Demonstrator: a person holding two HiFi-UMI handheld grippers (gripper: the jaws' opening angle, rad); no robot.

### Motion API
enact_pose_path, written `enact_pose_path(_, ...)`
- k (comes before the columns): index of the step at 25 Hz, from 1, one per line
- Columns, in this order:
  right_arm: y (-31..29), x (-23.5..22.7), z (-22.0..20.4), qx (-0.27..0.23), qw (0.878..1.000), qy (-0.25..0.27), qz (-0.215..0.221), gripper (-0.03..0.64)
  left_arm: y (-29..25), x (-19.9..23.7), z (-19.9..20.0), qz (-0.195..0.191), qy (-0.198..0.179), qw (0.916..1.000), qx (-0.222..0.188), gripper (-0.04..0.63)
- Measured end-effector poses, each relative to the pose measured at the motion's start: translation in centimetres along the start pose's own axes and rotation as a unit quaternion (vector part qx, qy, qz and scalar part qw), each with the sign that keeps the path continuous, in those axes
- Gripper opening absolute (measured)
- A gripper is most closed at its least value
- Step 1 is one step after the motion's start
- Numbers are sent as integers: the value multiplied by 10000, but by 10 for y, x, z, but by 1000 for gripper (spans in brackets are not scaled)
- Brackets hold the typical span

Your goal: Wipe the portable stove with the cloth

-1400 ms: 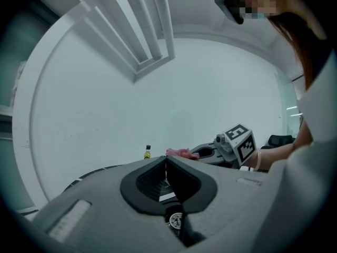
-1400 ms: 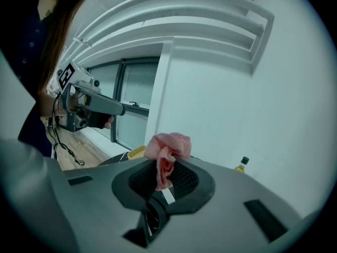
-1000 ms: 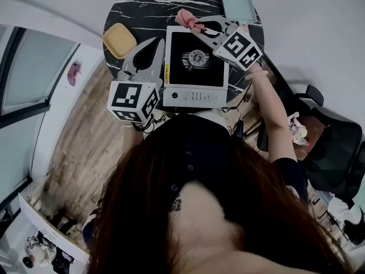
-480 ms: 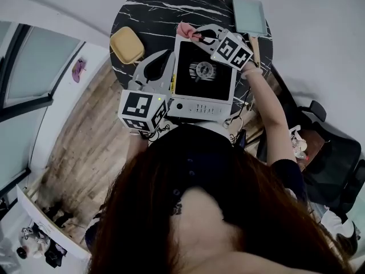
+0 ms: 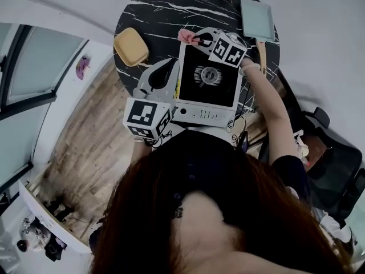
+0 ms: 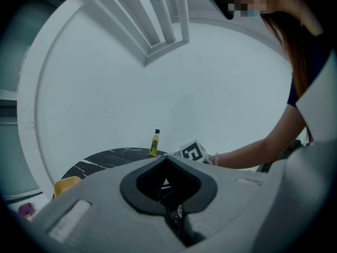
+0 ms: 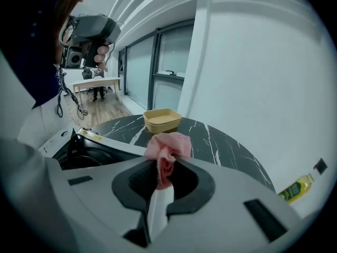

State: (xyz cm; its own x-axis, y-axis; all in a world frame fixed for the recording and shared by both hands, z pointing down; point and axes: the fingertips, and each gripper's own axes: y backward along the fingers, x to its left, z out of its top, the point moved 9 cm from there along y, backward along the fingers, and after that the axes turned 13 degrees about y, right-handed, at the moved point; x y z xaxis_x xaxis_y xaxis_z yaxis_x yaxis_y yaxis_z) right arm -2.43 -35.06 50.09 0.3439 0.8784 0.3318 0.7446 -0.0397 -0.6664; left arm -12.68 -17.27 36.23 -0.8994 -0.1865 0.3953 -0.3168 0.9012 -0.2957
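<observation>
Fingers of the right gripper (image 5: 198,39) were closed on the pink cloth (image 5: 186,36) in the head view, with the bunched fabric projecting past the tips at the far left corner of the portable stove (image 5: 209,76). This grip probably served to present a wad of fabric as the wiping face. The portable stove stood at the near edge of the round table (image 5: 165,4), directly before the person, within reach of both arms. The left gripper (image 5: 169,66) lay along its left side, jaws together, apparently parked clear of the wiping path; contact with the casing could not be confirmed. In the left gripper view, the left gripper (image 6: 166,160) showed its jaws meeting at the tips with nothing between them, and a small bottle (image 6: 154,143) stood at the table's far edge. In the right gripper view, the right gripper (image 7: 164,168) pinched the cloth (image 7: 168,147) by a narrow fold, the loose bulk sitting just beyond the tips. The portable stove (image 7: 87,154) lay low and left of them, and a yellow dish (image 7: 162,120) stood farther along the table (image 7: 221,146). Whether cloth met casing could not be told.
</observation>
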Motion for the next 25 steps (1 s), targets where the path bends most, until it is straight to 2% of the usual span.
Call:
enact_pose_path(8, -16, -3, -15, 210, 9989, -9, 422, 46, -2, 0, -9, 24, 88, 9999, 98, 12)
enact_pose_path(16, -19, -4, -21, 141, 9979, -171, 609, 43, -7, 2, -16, 18, 125, 9997, 198, 13)
enact_pose_path(25, -17, -7, -21, 307, 9959, -82, 848, 41, -16, -9, -22, -208, 117, 9989, 409, 12)
